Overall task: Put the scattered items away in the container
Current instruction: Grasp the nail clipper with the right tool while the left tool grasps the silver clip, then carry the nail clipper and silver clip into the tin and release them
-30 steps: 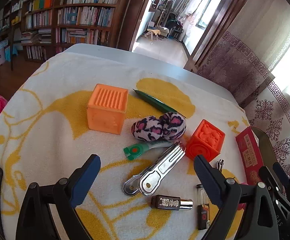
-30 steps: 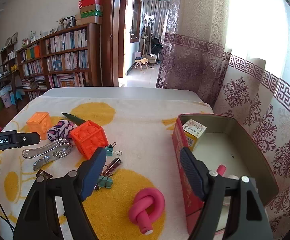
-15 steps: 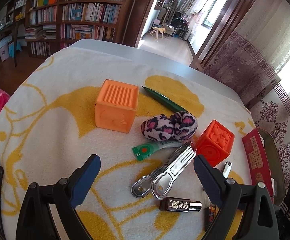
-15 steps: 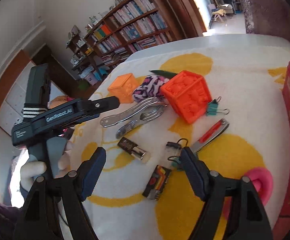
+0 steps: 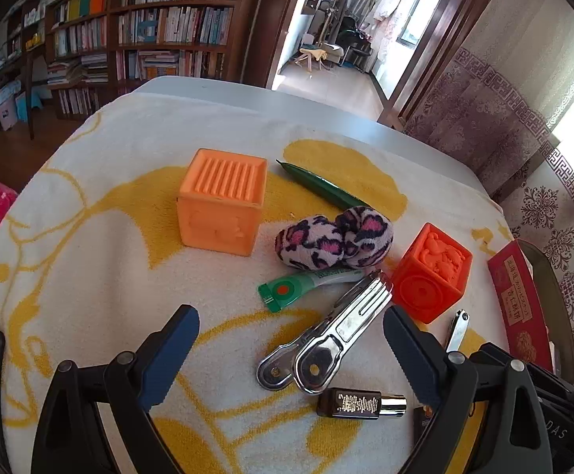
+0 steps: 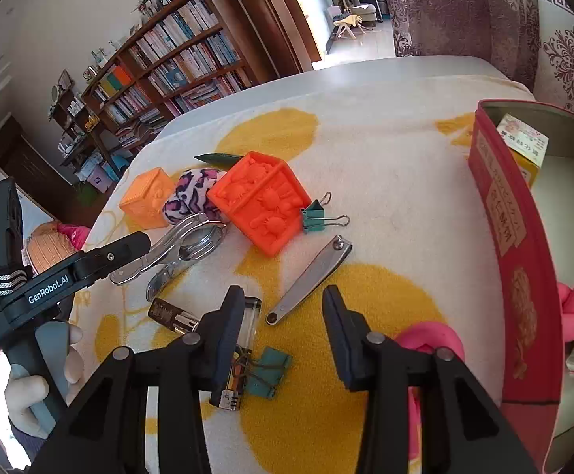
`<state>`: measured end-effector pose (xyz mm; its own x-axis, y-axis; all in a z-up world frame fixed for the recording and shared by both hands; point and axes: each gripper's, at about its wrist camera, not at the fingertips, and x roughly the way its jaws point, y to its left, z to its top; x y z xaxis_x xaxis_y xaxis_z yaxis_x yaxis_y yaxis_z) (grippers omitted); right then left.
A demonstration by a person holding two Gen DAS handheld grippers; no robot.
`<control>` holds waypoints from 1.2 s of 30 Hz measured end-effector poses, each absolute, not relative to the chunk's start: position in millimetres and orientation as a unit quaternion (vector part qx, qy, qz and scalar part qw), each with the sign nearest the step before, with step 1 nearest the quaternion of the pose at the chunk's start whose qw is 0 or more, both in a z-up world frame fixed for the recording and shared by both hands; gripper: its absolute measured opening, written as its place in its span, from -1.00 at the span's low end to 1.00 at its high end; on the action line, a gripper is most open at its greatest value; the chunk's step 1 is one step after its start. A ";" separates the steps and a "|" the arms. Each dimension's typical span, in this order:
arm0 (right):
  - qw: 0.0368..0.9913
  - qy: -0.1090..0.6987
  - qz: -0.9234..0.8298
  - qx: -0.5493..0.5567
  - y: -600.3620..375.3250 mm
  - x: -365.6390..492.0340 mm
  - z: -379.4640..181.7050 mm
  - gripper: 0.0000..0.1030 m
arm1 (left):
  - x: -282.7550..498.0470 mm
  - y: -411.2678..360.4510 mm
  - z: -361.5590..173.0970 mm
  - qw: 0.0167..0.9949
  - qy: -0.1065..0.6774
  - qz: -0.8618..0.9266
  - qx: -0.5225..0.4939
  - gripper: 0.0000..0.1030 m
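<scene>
My right gripper hovers low over the yellow-patterned towel, its jaws closing. The lower end of a metal nail clipper lies between them, and the pads stand clear of it. A clear lighter and a teal binder clip lie under the left finger. The red tin stands at the right with a small box inside. My left gripper is open above a shiny metal punch, holding nothing.
On the towel lie a light orange cube, a red-orange cube, a leopard scrunchie, a green pen, a green-white tube and a dark little bottle. A pink knotted toy lies beside the tin.
The right gripper swung left from the tin, came down over the nail clipper, and its jaws narrowed. The left gripper has barely shifted.
</scene>
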<state>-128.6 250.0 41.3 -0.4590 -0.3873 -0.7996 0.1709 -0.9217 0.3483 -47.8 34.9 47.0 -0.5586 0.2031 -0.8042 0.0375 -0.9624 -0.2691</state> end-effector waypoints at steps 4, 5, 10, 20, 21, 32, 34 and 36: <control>0.116 -0.072 -0.852 0.506 246.0 -144.4 35.1 -0.13 | -47.9 32.7 46.5 0.048 -0.131 0.873 -0.467 0.87; 0.101 -0.060 -0.854 0.506 244.1 -148.0 34.0 -0.13 | -48.3 32.2 46.1 0.048 -0.133 0.873 -0.468 0.87; 0.074 0.004 -0.862 0.502 234.2 -152.9 24.2 -0.19 | -49.0 30.5 45.1 0.048 -0.135 0.871 -0.470 0.87; 0.060 -0.013 -0.881 0.469 256.6 -142.6 27.1 -0.67 | -52.0 61.9 35.4 0.065 -0.067 0.879 -0.468 0.87; 0.061 -0.014 -0.882 0.466 257.9 -141.7 28.5 -0.67 | -53.3 66.2 33.1 0.068 -0.059 0.878 -0.470 0.87; 0.077 -0.052 -0.898 0.430 261.3 -139.2 45.2 -0.68 | -63.8 88.1 18.5 0.078 -0.011 0.875 -0.478 -0.29; 0.078 -0.063 -0.903 0.417 264.5 -135.5 51.9 -0.67 | -60.7 82.1 21.6 0.087 -0.029 0.875 -0.476 -0.46; 0.077 -0.074 -0.909 0.404 267.7 -132.2 58.9 -0.67 | -59.4 78.5 24.5 0.091 -0.043 0.875 -0.473 -0.57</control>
<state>-132.2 267.7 58.9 -0.6624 -0.2004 -0.7219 0.0811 -0.9771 0.1969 -59.4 78.5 24.5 -0.5357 0.2010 -0.8202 -0.1192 -0.9795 -0.1622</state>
